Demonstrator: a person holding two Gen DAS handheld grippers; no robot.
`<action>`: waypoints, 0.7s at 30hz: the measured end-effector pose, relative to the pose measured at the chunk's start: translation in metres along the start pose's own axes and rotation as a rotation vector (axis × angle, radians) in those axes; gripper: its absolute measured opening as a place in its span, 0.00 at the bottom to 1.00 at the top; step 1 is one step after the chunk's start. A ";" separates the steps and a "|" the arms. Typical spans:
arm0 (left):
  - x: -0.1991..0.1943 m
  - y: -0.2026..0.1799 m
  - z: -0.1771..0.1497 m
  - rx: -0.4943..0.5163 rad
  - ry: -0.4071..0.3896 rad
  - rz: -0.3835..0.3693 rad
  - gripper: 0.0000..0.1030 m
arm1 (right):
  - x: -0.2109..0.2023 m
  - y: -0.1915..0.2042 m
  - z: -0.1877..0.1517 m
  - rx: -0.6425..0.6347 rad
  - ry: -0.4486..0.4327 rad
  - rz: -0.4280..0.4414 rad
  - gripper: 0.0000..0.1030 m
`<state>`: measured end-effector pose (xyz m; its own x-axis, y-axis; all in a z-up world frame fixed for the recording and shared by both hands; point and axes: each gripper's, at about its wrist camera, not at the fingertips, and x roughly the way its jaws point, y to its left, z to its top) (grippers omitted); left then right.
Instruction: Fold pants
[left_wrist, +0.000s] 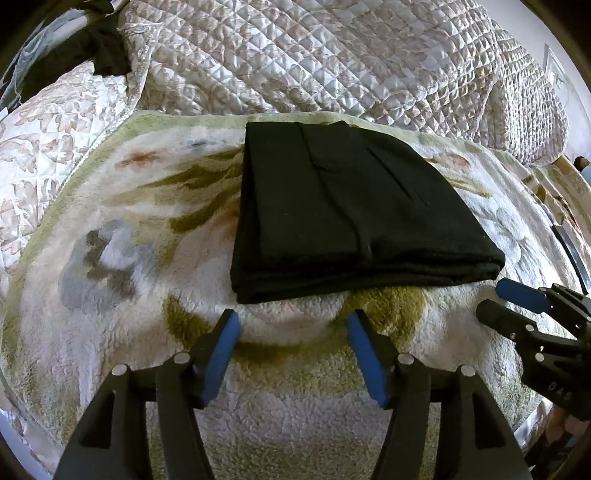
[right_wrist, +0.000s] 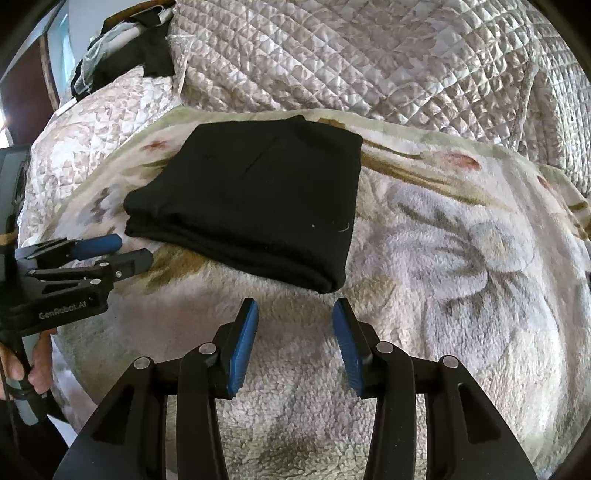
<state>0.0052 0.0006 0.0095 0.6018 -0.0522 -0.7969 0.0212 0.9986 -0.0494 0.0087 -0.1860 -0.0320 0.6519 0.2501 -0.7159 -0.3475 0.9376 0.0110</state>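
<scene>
The black pants lie folded into a compact stack on a fluffy floral blanket; they also show in the right wrist view. My left gripper is open and empty, just short of the stack's near edge. My right gripper is open and empty, close to the stack's near right corner. The right gripper shows at the right edge of the left wrist view. The left gripper shows at the left of the right wrist view.
A quilted cream bedspread is bunched up behind the blanket. Dark clothes lie at the far left corner, also in the right wrist view. The blanket spreads wide to the right of the stack.
</scene>
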 end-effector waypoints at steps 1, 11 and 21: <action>0.000 -0.001 0.000 0.002 0.000 0.000 0.65 | 0.000 0.001 0.000 -0.006 0.000 -0.004 0.42; 0.001 -0.003 0.000 0.009 0.000 0.002 0.69 | 0.000 0.000 -0.001 -0.007 -0.008 -0.009 0.42; 0.002 -0.003 0.000 0.012 0.001 0.004 0.71 | 0.003 0.000 -0.002 -0.021 -0.006 -0.015 0.44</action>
<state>0.0058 -0.0030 0.0080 0.6011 -0.0485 -0.7977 0.0287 0.9988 -0.0391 0.0091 -0.1855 -0.0359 0.6613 0.2371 -0.7117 -0.3513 0.9361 -0.0146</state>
